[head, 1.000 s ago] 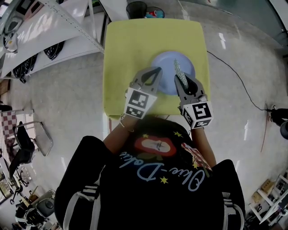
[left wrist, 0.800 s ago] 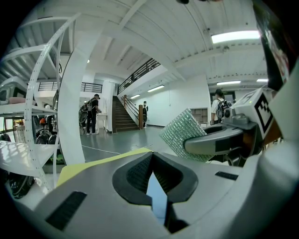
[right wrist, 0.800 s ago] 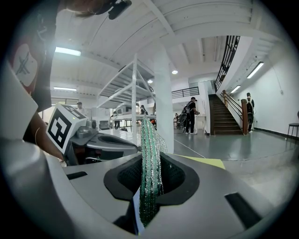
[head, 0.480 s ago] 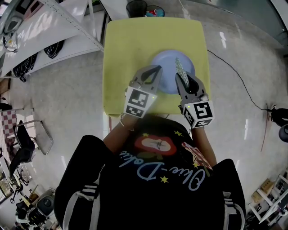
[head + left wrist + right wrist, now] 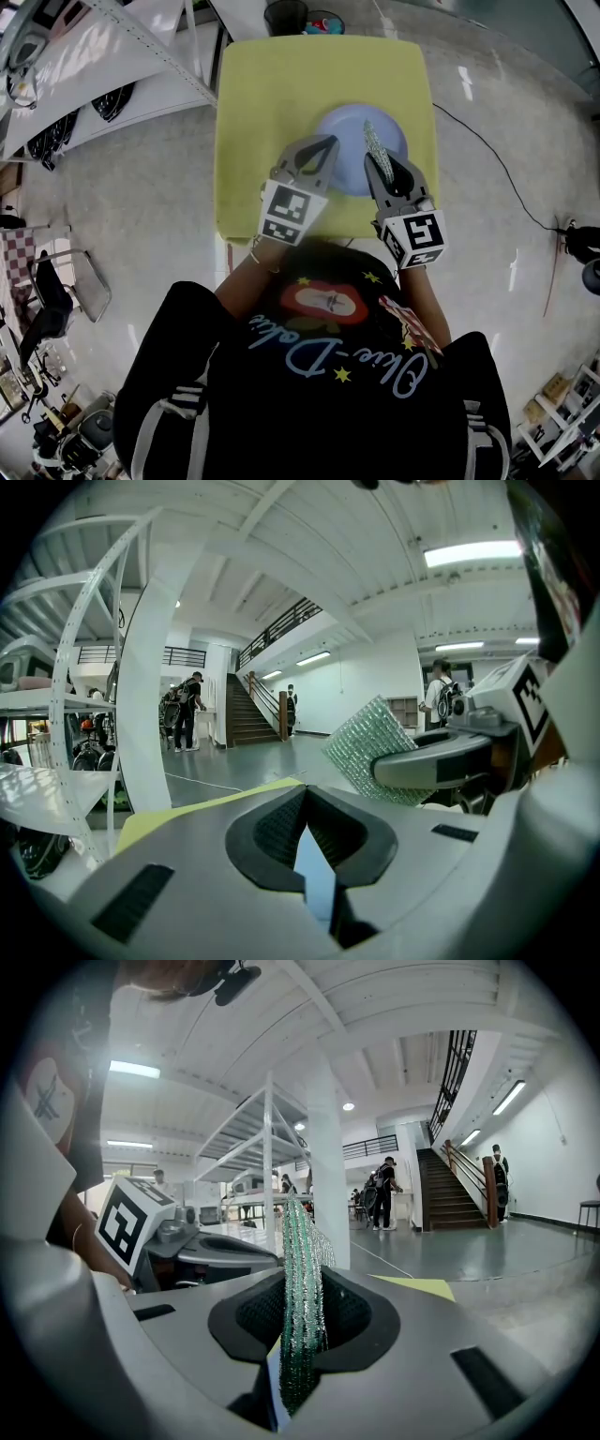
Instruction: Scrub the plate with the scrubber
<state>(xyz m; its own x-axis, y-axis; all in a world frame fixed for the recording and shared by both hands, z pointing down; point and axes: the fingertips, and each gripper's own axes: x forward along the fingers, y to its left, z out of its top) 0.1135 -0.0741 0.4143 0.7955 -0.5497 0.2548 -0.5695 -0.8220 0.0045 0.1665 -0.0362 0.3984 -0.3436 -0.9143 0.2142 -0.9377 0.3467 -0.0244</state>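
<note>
**Scrubber held on edge above the blue plate**

A pale, glossy floor (image 5: 141, 206) surrounds a square yellow tabletop (image 5: 272, 103). On the tabletop's near right part lies a round, light blue plate (image 5: 349, 173), flat and bare.

Both claws reach in from the near edge, side by side and just apart. The left claw (image 5: 327, 143) is clenched on nothing, its tips together at the plate's left rim. In the left gripper view the ridged pads meet at a point (image 5: 305, 797), and a sliver of blue shows through the gap behind them. Whether the tips touch the plate cannot be told.

The right claw (image 5: 380, 161) sits over the plate's right half and grasps the scrubber (image 5: 373, 141), a thin, glittery green mesh pad. It stands on edge between the pads (image 5: 300, 1335) and rises well past the tips (image 5: 302, 1241), pointing toward the plate's far rim. From the left gripper view its broad face (image 5: 370, 752) shows, tilted
</note>
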